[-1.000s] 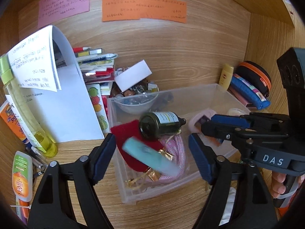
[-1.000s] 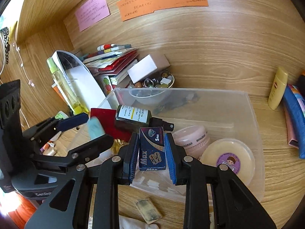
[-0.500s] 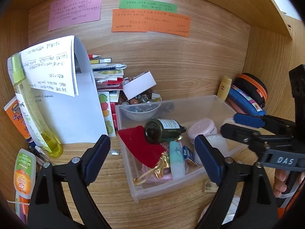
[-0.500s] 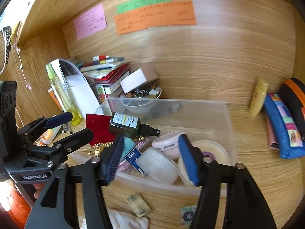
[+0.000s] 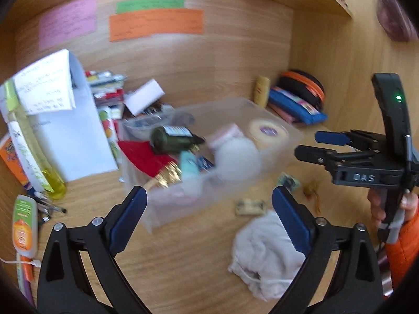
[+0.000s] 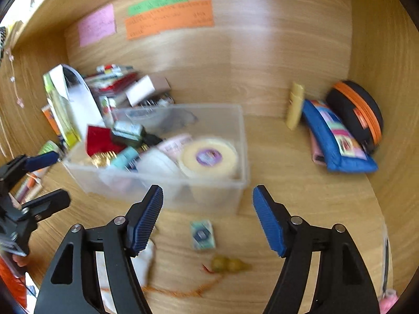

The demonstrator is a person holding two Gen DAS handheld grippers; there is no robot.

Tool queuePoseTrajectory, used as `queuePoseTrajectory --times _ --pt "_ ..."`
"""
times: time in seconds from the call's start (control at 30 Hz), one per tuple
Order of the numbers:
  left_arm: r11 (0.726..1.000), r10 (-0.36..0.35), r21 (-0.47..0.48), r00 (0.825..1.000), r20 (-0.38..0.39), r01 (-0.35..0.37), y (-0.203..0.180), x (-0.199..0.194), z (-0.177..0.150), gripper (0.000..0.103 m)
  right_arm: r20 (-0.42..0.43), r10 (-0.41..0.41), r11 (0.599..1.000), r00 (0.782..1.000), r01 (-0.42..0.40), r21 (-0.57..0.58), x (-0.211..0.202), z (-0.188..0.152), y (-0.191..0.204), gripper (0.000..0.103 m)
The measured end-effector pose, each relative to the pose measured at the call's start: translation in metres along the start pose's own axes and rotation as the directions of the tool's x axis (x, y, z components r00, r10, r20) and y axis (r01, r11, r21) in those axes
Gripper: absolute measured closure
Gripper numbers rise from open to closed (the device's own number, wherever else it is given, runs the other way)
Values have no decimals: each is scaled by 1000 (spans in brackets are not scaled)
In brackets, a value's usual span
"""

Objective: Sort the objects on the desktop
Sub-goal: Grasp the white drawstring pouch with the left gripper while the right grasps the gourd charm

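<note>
We work inside a wooden desk alcove (image 6: 275,60), its back wall carrying pink, green and orange paper notes (image 6: 169,18) ahead of both tools. The desktop (image 6: 301,198) shows bare wood beyond our right gripper (image 6: 208,217), whose jaws stand wide apart and hold nothing. A clear plastic bin (image 6: 209,196) sits just ahead of it, packed with a dark green bottle (image 5: 174,140), a red cloth (image 5: 142,155), a teal tube (image 5: 189,166) and a round cream tin (image 6: 208,157). Our left gripper (image 5: 209,217) is likewise spread open and empty, the bin's near corner between its fingers. Below its right finger lies a white cloth (image 5: 264,248). Between the right gripper's fingers lie a small teal packet (image 6: 203,234) and a yellowish charm (image 6: 229,264) on an orange cord, both blurred.
</note>
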State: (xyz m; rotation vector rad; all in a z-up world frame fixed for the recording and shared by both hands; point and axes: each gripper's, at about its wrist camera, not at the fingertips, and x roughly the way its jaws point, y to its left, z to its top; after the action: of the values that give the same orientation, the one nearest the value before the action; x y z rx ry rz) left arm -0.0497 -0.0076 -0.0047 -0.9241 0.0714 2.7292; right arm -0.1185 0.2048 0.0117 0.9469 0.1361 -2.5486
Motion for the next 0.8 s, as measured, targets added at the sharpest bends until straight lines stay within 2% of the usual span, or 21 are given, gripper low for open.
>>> queuePoseTrajectory --times 0.1,0.23,0.33,0.43,0.53,0.63,0.73,0.8 --pt "999 -41 -11 998 -47 41 -7 8 -7 6 -34 -18 1000 999 18 -8 3 -13 -5 35" --pt "999 -40 9 993 -113 42 -18 24 -17 6 -94 -47 998 994 43 -41 7 -31 -8 35" --pt "998 -59 16 986 -159 62 -26 33 -23 6 -132 -42 999 990 40 -18 9 -43 -12 35" --pt "997 -67 33 982 -174 74 -35 34 -26 6 -151 -9 1000 989 12 22 9 -53 -15 35" --pt "992 -99 56 975 -197 112 -45 32 -31 6 -184 -30 999 982 33 17 15 -57 -15 35" --pt "989 -93 89 972 -215 115 -54 33 -36 6 -204 -36 999 978 41 24 19 -58 -15 35" --pt "988 -105 84 962 -251 130 -57 37 -39 6 -209 -33 999 977 40 28 23 -55 -15 35" --pt "985 -129 70 948 -291 156 -59 42 -42 6 -207 -31 999 978 33 6 25 -55 -12 41"
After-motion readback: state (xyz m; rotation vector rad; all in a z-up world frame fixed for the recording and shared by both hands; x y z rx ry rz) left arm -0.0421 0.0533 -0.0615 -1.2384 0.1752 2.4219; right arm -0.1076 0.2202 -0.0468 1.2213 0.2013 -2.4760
